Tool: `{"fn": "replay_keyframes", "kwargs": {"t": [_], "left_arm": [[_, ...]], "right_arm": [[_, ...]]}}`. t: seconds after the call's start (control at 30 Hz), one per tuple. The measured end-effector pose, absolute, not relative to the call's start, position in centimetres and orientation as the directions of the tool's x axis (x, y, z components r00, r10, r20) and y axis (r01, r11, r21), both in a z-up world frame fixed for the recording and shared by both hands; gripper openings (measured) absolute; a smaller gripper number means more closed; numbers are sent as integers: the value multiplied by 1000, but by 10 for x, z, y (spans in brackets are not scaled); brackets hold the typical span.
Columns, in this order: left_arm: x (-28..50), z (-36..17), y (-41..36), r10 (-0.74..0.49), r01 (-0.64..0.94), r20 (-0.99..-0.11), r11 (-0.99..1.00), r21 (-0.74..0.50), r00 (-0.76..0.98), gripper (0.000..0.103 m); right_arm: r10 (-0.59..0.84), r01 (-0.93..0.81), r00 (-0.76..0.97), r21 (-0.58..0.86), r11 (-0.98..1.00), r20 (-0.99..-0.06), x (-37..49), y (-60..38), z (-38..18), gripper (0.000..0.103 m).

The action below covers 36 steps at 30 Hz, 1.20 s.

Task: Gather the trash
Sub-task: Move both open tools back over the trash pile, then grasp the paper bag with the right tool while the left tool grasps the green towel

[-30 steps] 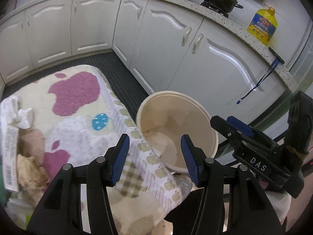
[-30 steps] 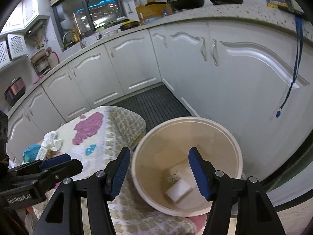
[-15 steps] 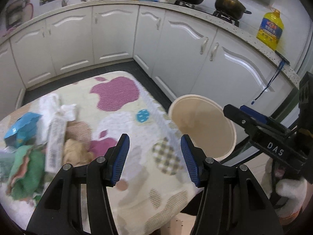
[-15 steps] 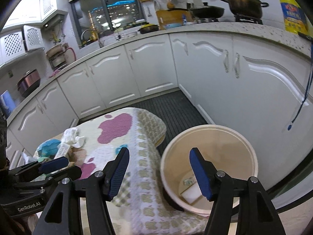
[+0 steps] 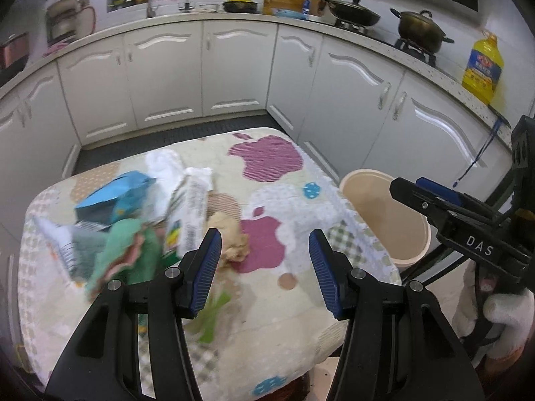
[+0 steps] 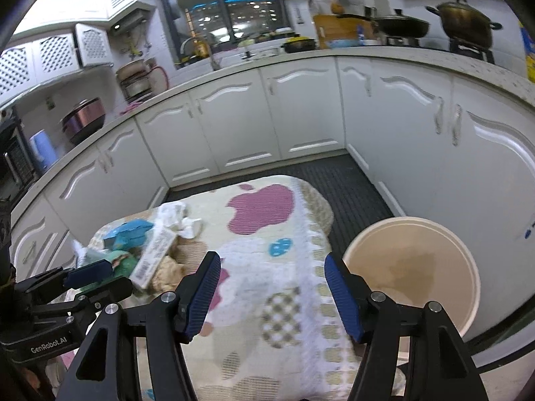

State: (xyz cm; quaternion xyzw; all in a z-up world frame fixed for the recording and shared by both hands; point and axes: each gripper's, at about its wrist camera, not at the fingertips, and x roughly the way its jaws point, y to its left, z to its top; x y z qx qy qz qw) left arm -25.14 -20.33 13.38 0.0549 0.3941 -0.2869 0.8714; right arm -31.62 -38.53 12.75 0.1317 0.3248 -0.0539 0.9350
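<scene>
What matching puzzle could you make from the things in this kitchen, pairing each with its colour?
Things:
1. bin
2. oil bottle
3. carton
4. cloth

Colours:
a. green
b. beige
c. yellow
d. blue

Pairs: 1-b, 2-c, 3-d, 4-a

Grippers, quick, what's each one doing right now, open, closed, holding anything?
Left gripper: open, holding nothing, above the apple-patterned tablecloth.
Right gripper: open, holding nothing, between the tablecloth and the round beige plastic bin.
</scene>
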Motion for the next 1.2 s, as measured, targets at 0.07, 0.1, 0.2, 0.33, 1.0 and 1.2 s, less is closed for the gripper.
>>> {"fn": "replay_keyframes", "kwargs": {"t": [0.07,0.1,0.2,0.33,1.0,1.2], "left_arm": [[-251,135,-190,-456,532,-718,835,-140,526,53],[-250,135,-181,-455,526,-719,838,-147,525,53],[-248,137,-156,-454,503,-723,847,-169,521,53],[-247,136,-120,-441,470,-734,863,-187,517,53],[-245,110,-64,-456,421,-748,869,-259,482,53],[-223,99,-79,-469,406,-748,867,-288,470,53]], "right_arm": [[3,162,786,211,964,-618,-313,-374,130,62],[8,155,787,211,965,-617,-312,-371,131,62],[32,125,790,212,969,-612,-309,-358,134,62],[70,83,792,221,972,-607,-306,-342,137,62],[338,-166,661,309,937,-670,-280,-257,95,70],[365,-234,608,280,931,-705,-274,-240,69,72]]}}
